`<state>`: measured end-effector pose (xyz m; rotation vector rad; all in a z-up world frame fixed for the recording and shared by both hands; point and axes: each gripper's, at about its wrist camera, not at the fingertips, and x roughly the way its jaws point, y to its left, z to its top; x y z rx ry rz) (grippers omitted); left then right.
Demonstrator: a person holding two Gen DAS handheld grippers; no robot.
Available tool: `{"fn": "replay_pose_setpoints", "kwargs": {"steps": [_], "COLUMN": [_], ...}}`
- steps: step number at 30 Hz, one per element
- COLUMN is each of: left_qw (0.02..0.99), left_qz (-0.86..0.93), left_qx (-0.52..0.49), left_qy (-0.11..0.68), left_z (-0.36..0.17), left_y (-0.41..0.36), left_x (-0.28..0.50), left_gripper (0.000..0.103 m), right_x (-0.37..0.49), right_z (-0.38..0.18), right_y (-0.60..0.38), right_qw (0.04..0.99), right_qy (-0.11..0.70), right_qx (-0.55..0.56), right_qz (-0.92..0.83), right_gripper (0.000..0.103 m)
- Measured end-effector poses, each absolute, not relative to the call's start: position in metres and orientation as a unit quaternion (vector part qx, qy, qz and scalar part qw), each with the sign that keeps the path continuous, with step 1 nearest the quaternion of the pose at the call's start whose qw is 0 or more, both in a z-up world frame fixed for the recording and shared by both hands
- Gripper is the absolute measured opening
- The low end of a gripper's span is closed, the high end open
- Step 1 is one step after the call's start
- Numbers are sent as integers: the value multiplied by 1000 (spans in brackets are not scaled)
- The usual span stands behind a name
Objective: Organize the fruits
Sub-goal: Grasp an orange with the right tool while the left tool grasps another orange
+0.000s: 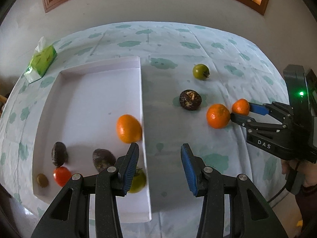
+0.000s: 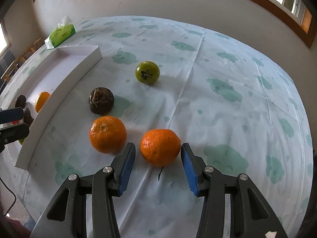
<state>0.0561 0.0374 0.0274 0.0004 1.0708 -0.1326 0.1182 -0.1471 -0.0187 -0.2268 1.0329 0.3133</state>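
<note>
A white tray (image 1: 99,67) lies on the tablecloth at left. In it are an orange (image 1: 128,129), two dark wrinkled fruits (image 1: 59,153), a red tomato (image 1: 61,176), a small brown fruit (image 1: 42,180) and a green tomato (image 1: 138,181). My left gripper (image 1: 159,150) is open and empty over the tray's right wall. On the cloth lie a green tomato (image 2: 147,72), a dark fruit (image 2: 101,100) and two oranges (image 2: 108,133). My right gripper (image 2: 158,150) is open, its fingers either side of the nearer orange (image 2: 160,147), apart from it.
A green tissue pack (image 1: 40,61) sits at the table's far left corner, also in the right wrist view (image 2: 60,33). A wall with a wood-framed window stands behind the table. The right gripper shows in the left wrist view (image 1: 240,111). Wooden chairs (image 2: 21,56) stand beyond the left edge.
</note>
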Motion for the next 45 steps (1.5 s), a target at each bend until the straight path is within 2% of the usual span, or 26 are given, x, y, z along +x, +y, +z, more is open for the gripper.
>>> {"fn": "replay_pose_setpoints", "kwargs": {"steps": [3,7,10,31,45], "left_qw": [856,854,854,847,851], "left_qz": [-68,-76,-79,-112,-105], "left_qx": [1,4,9,1,16], "left_qy": [513,515,515,520,515], "left_z": [25,22,21,7,-5], "left_y": [29,17,8,-46,-69], "left_x": [59,64,68,92,115], "left_gripper": [46,46,46,46,45], "right_x": [121,122,120,88,82], "right_z": [-22,-23,-23,-14,-23], "right_y": [-146,-147,-152,-261,-274], "right_qw": [850,850,850,863,862], "right_qy": [493,492,493,501,504], "right_qx": [-108,-111,-102,-46,-25], "right_qz": [152,152,156,46,38], "right_gripper": [45,38,38,37,37]}}
